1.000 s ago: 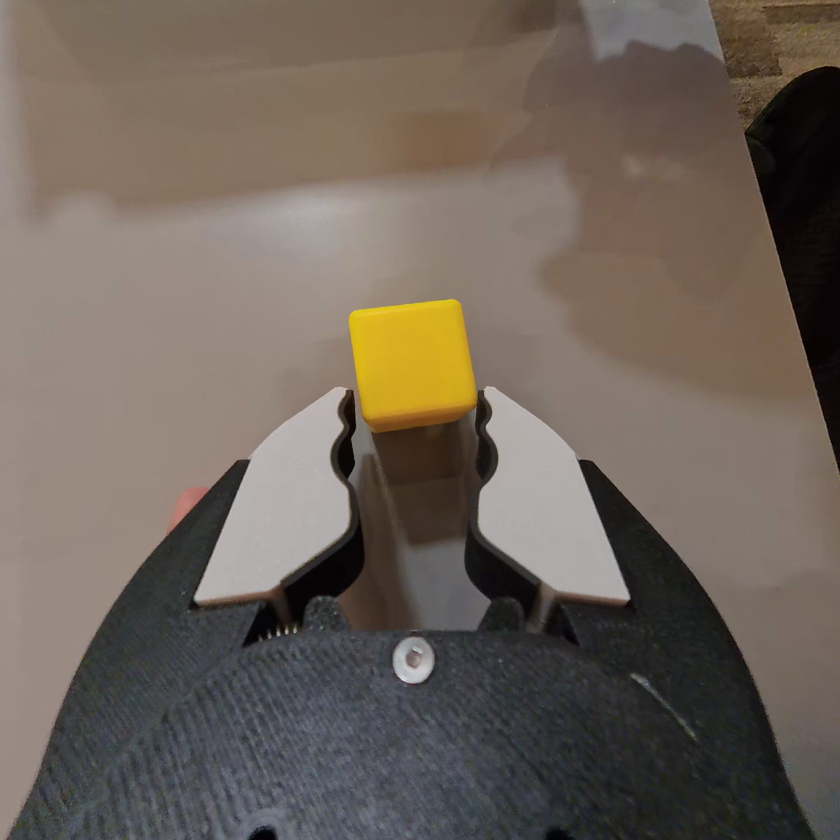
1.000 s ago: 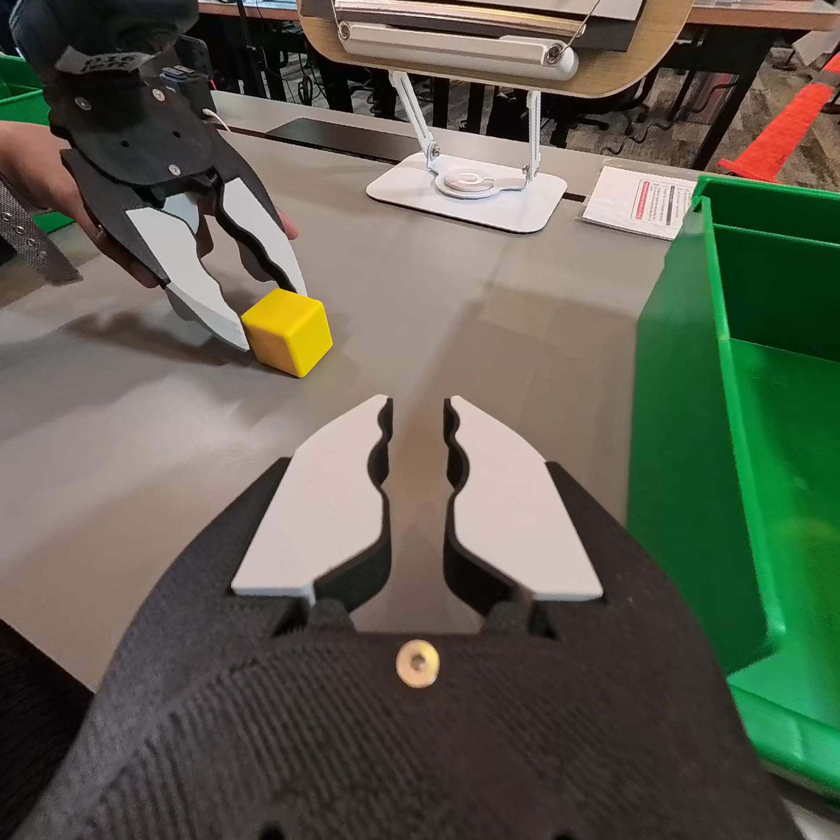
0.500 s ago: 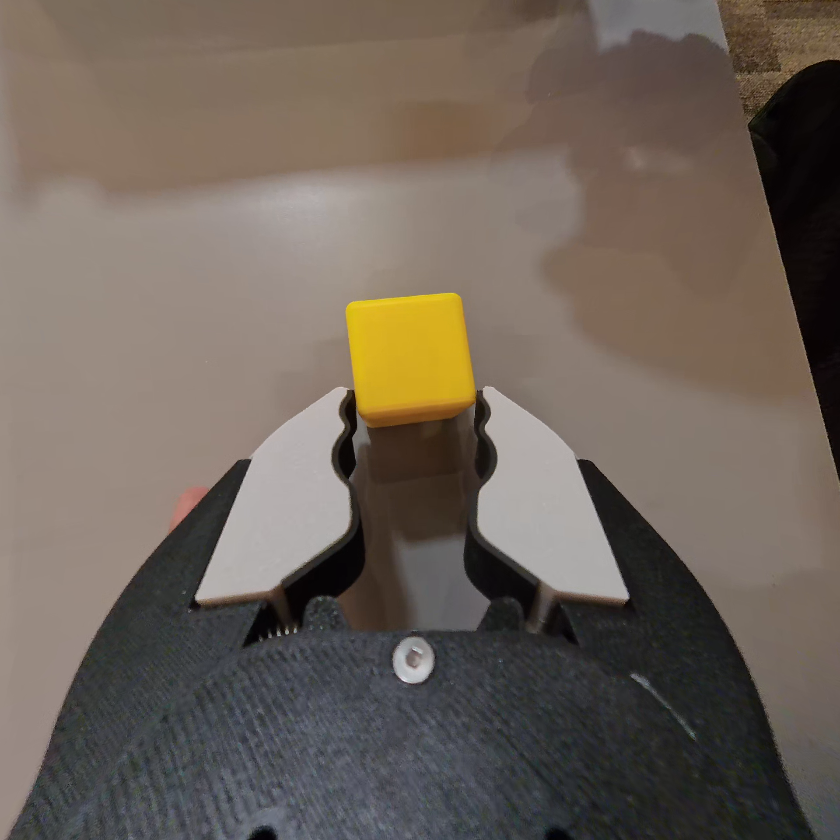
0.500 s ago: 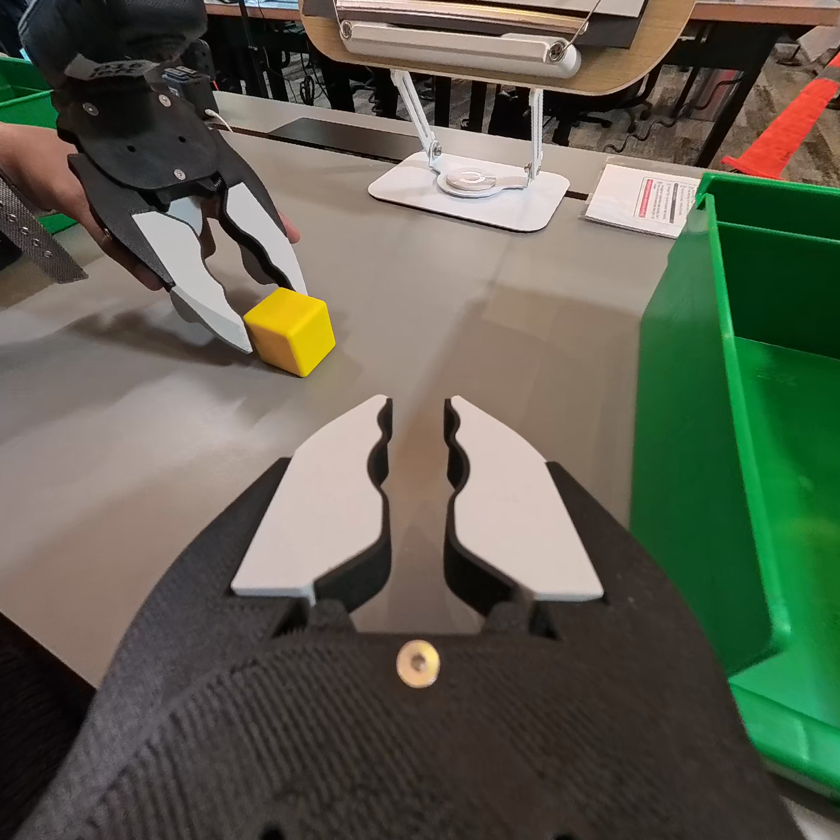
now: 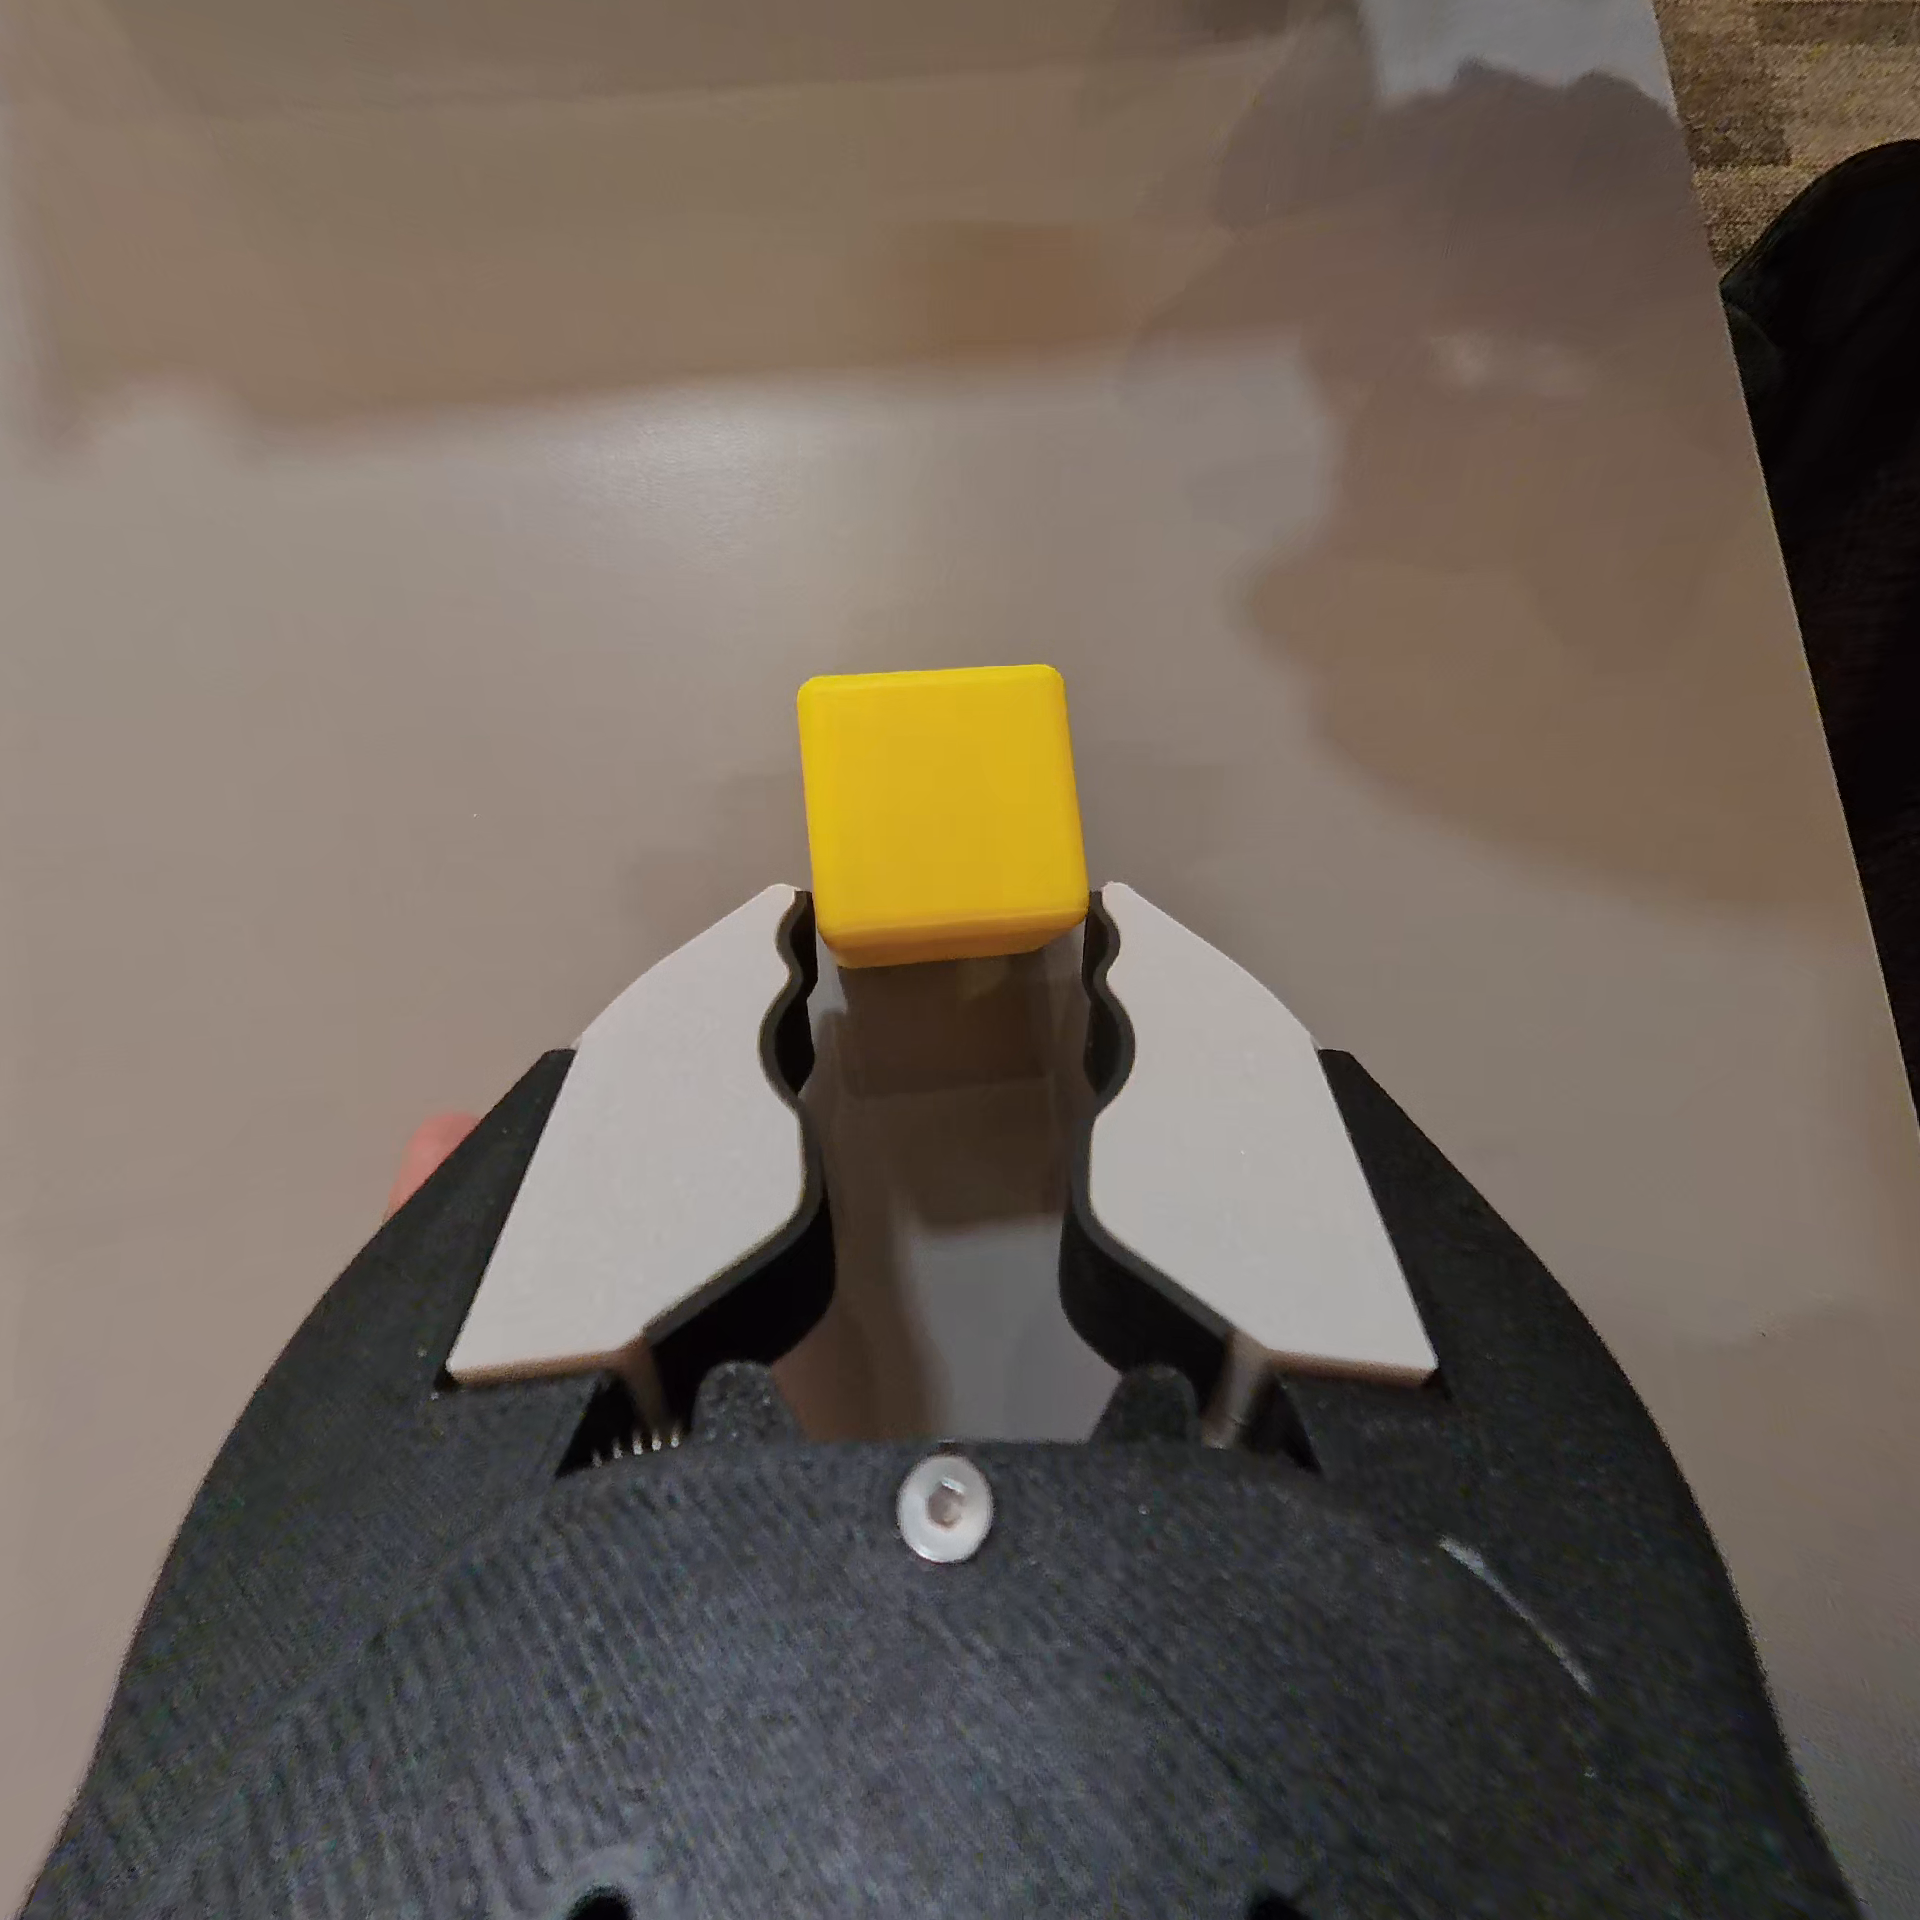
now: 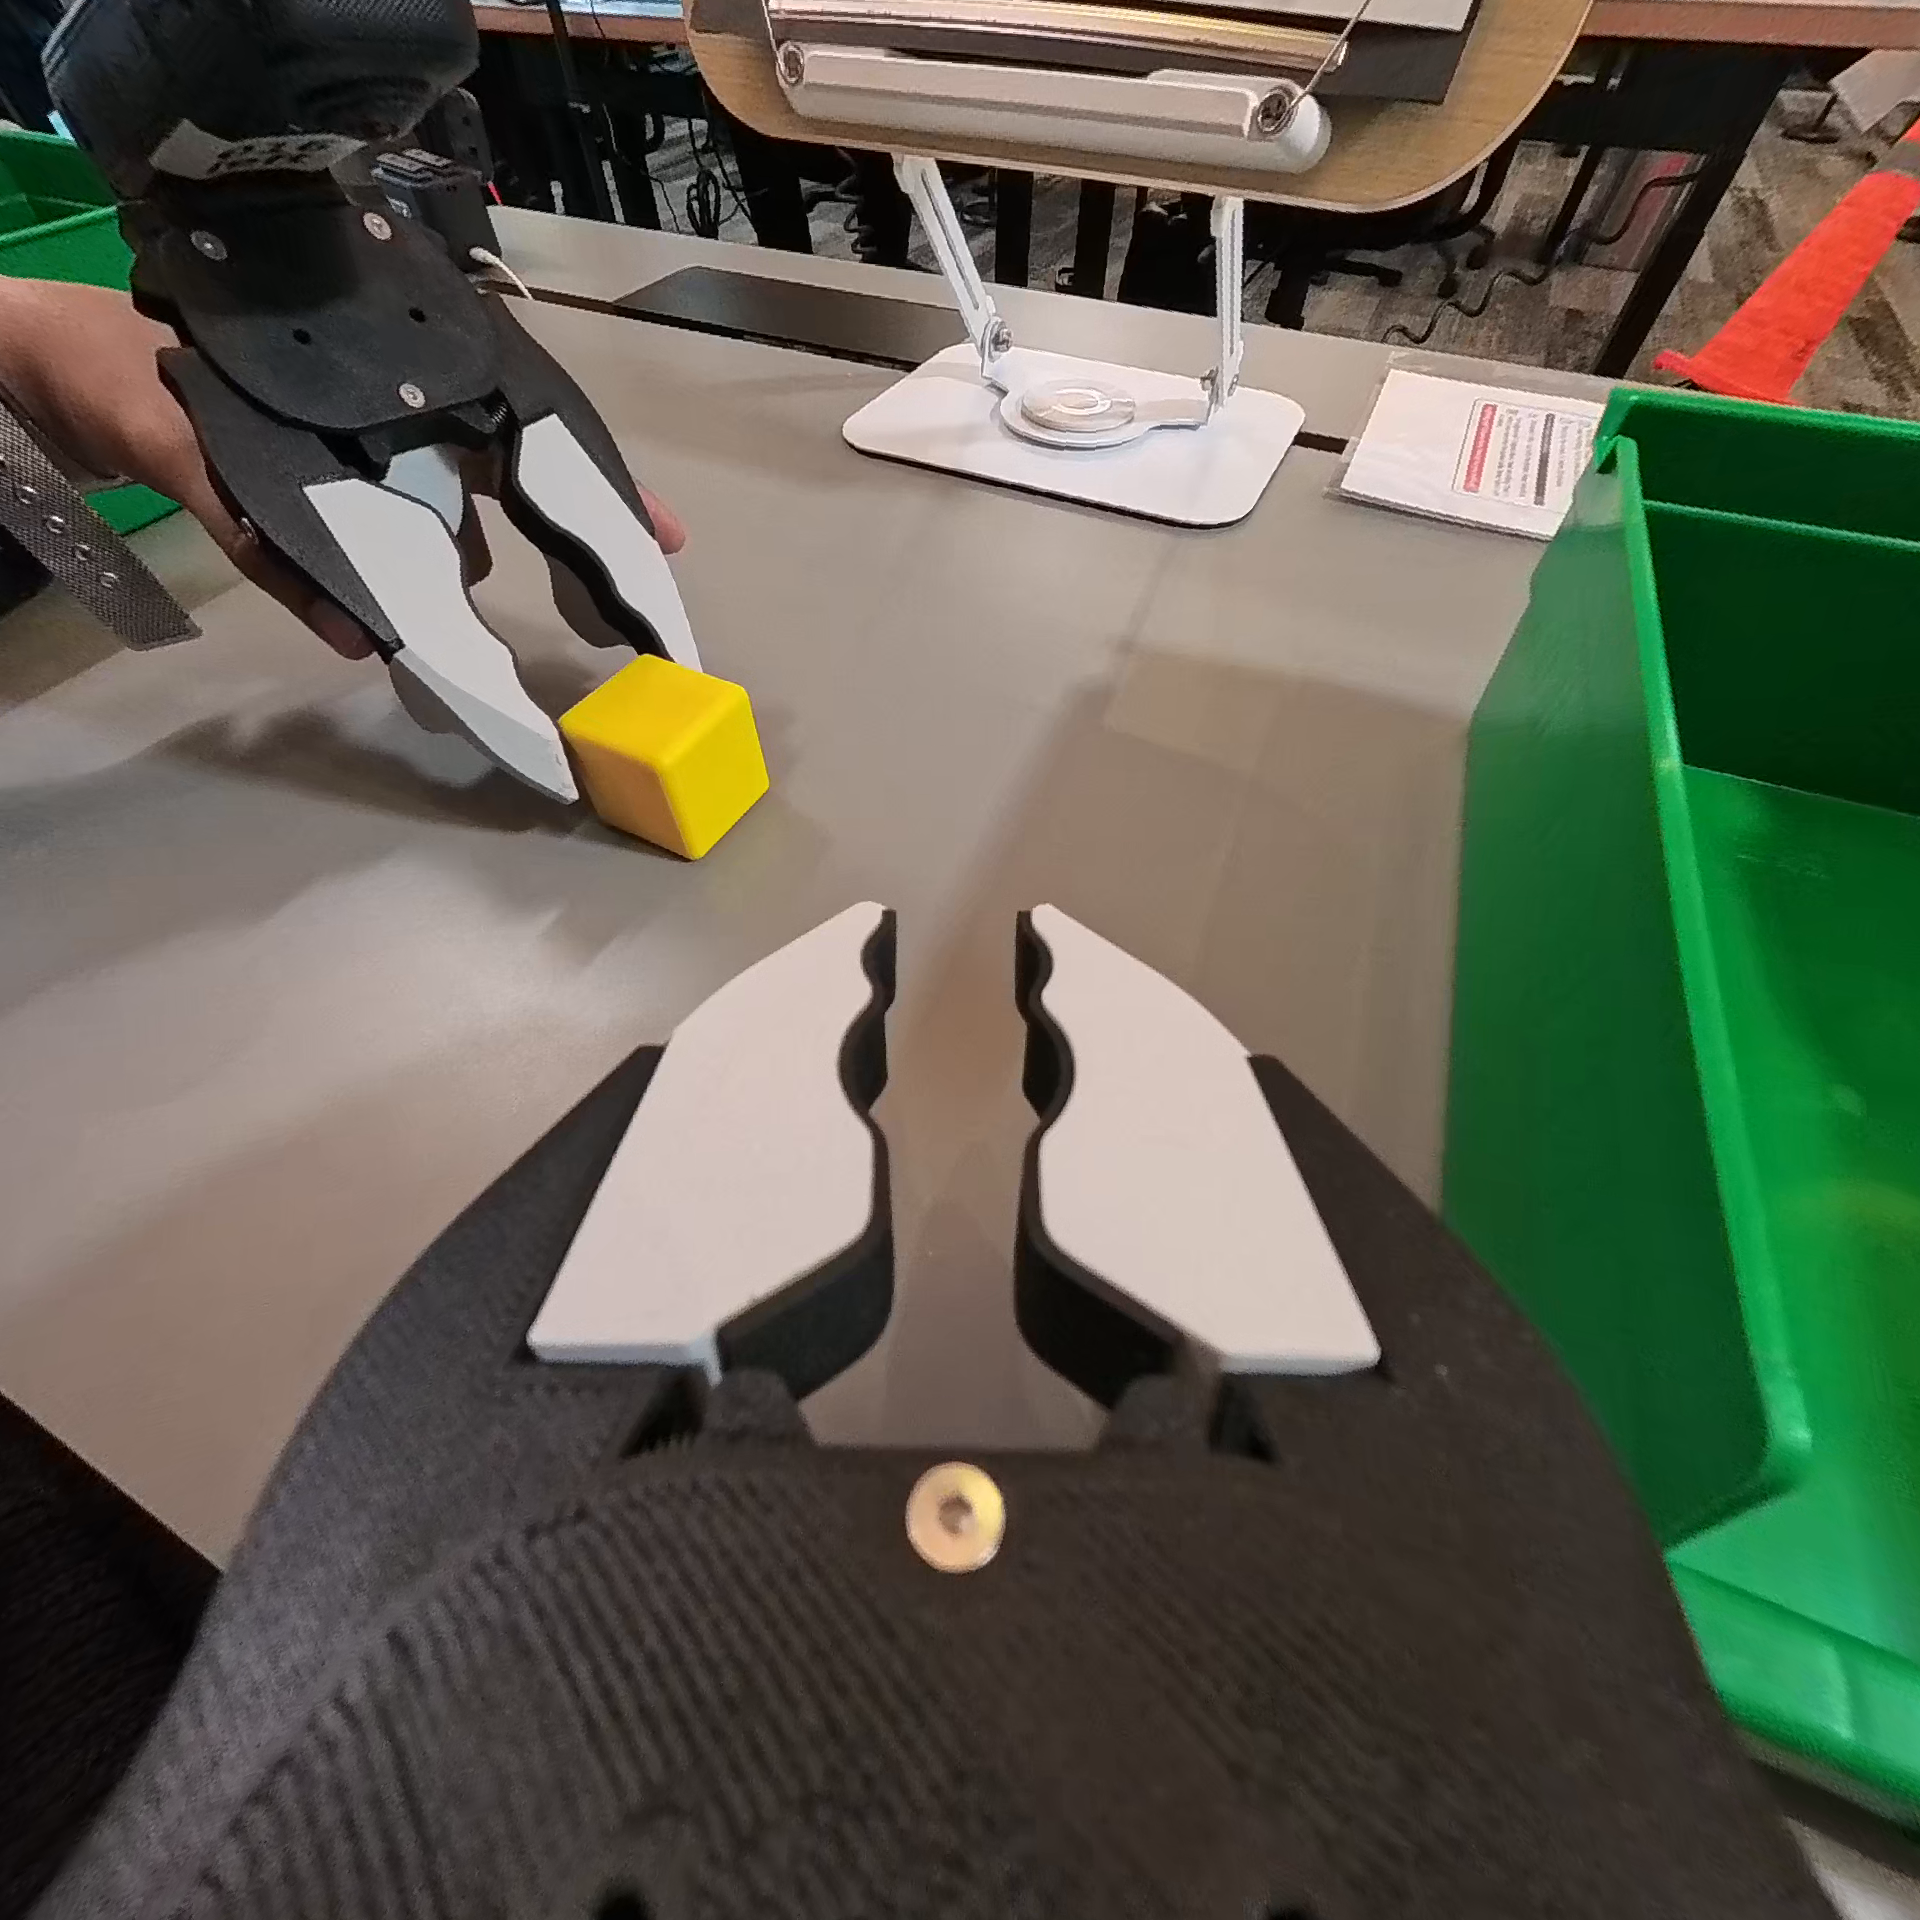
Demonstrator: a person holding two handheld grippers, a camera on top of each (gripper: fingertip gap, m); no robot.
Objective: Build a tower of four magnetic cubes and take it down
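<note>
A yellow cube [image 5: 940, 810] rests on the grey table [image 5: 416, 675]. My left gripper [image 5: 948, 896] is open, and its two fingertips flank the cube's near edge, at or almost at its near corners. The right wrist view shows the same: the left gripper [image 6: 623, 727], held low in a person's hand [image 6: 94, 416], has its tips on either side of the cube [image 6: 675, 758]. My right gripper [image 6: 956, 912] hangs over the table nearer the front edge. It is empty, its jaws a narrow gap apart, and it is well clear of the cube.
A large green bin [image 6: 1538, 935] stands close on the right of the right gripper. A white stand base [image 6: 1081, 436] and a paper sheet [image 6: 1455, 447] lie at the back. Another green bin [image 6: 42, 218] is at the far left. The table edge [image 5: 1714, 312] runs along the right. Left tips to right tips: about 15 cm.
Almost nothing. The cube sits slightly squarer and a touch farther up in the left wrist view; both grippers keep their jaw width.
</note>
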